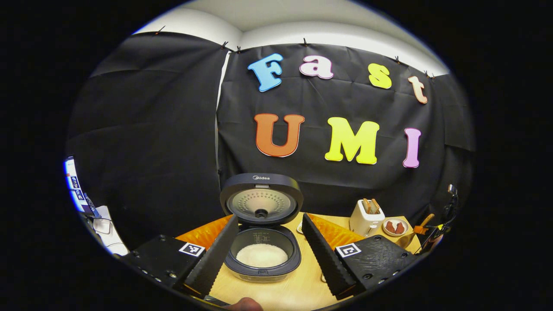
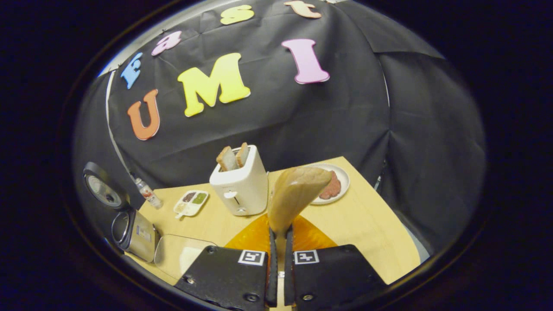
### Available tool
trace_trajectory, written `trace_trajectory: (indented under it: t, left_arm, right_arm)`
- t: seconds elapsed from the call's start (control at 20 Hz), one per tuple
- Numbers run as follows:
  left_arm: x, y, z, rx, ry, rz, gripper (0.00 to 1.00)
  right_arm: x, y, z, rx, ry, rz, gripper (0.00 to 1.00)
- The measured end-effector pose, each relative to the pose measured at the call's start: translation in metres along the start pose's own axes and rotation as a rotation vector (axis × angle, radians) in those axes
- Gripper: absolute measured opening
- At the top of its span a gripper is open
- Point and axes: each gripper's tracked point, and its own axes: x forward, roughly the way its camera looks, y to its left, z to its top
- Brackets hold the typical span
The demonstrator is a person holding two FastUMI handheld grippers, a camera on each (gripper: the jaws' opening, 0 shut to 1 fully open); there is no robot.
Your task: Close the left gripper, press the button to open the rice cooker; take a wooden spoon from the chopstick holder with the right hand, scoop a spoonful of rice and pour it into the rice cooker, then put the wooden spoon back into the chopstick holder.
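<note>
The rice cooker (image 1: 261, 259) stands with its lid (image 1: 261, 201) raised, and white rice lies in the inner pot. It sits straight ahead between the spread fingers of my left gripper (image 1: 270, 218), which is open and holds nothing. In the right gripper view the cooker (image 2: 129, 231) is at the far left. My right gripper (image 2: 280, 233) is shut on the handle of the wooden spoon (image 2: 298, 190). The spoon's bowl points up and away over the table, and no rice shows on it.
A clear container of rice (image 2: 181, 255) lies beside the cooker. A white toaster (image 2: 239, 185) with two bread slices, a plate of reddish food (image 2: 330, 185), a small divided dish (image 2: 191, 203) and a little bottle (image 2: 147, 193) stand on the wooden table (image 2: 367, 224). An orange mat (image 2: 255, 237) lies under my right gripper.
</note>
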Motion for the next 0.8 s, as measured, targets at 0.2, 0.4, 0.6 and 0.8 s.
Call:
trace_trajectory:
  t: [0.2, 0.4, 0.6, 0.8]
  left_arm:
    - [0.000, 0.002, 0.001, 0.006, 0.008, 0.011, 0.95]
    - [0.003, 0.006, 0.003, 0.008, -0.007, 0.040, 0.95]
    - [0.003, 0.006, 0.004, 0.003, -0.010, 0.045, 0.95]
    - [0.006, 0.002, 0.007, 0.001, -0.032, 0.027, 0.95]
  right_arm:
    - [0.022, -0.008, -0.029, 0.071, 0.043, 0.008, 0.12]
    - [0.037, -0.015, -0.042, 0.119, 0.051, -0.003, 0.16]
    - [0.035, -0.011, -0.033, 0.108, 0.020, 0.017, 0.20]
    - [0.017, -0.014, -0.008, 0.065, -0.042, 0.012, 0.37]
